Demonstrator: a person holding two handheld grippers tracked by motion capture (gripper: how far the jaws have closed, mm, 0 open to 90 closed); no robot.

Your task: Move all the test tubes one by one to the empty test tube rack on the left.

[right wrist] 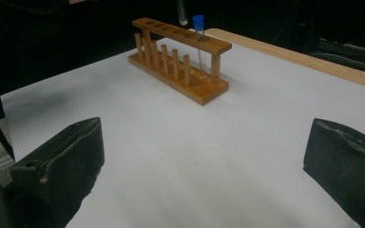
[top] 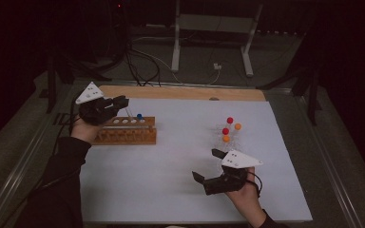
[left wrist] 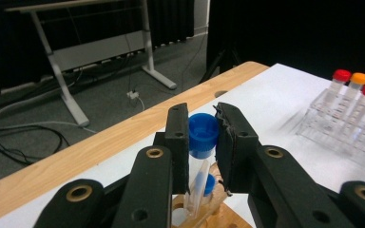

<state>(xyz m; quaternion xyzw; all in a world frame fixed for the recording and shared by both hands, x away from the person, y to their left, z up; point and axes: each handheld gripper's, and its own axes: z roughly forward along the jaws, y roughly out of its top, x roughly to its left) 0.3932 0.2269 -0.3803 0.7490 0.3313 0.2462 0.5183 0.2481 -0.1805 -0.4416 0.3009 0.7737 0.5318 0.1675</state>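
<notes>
The left gripper (left wrist: 203, 142) is clamped on a blue-capped tube (left wrist: 203, 134), which leans slightly over the wooden rack (top: 126, 130), its foot just above a hole beside another blue tube (right wrist: 198, 35). The right gripper (top: 208, 165) gapes empty, well apart, nearer the clear rack (left wrist: 347, 123).

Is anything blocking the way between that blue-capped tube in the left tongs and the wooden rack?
Nothing visible. The left tongs hold the blue-capped tube directly over the wooden rack, beside another blue-capped tube already standing there.
</notes>
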